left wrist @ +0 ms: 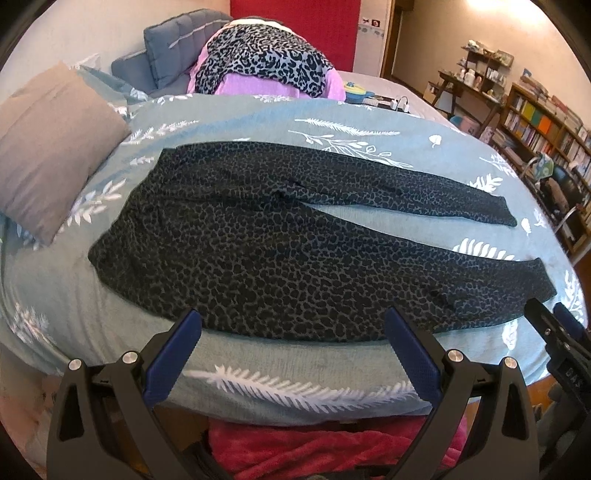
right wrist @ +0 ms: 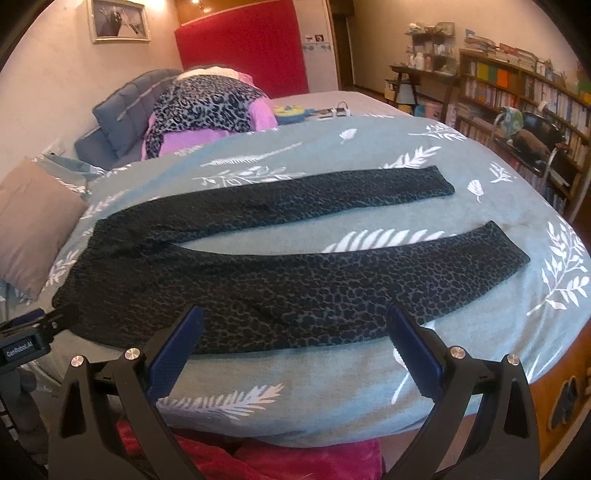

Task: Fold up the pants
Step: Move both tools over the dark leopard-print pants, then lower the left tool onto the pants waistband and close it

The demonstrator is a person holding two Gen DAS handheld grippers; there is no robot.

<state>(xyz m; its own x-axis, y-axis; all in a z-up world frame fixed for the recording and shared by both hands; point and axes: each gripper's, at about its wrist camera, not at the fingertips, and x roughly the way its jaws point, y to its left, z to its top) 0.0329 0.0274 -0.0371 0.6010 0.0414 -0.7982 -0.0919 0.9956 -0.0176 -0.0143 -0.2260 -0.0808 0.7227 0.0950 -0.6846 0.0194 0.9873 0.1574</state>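
Bedspread [left wrist: 236,110]: pants [left wrist: 280,258] seemingly beyond claws

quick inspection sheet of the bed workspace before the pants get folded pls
surface: bed cover, teal with white leaf print, spread fairly smooth.
job's things: leopard-print pants lie flat and unfolded, waist toward the pillow side, the two legs apart with a strip of cover showing between them.
clutter: tan pillow beside the waist; pile of clothes at the far end; a yellow and blue toy behind it.
grippers: left gripper open, hanging at the near edge of the pants; right gripper open, likewise at the near edge; neither holds cloth.
cables: a white charger with a cable on the far part of the bed.
surroundings: bookshelves, red panel, framed picture.
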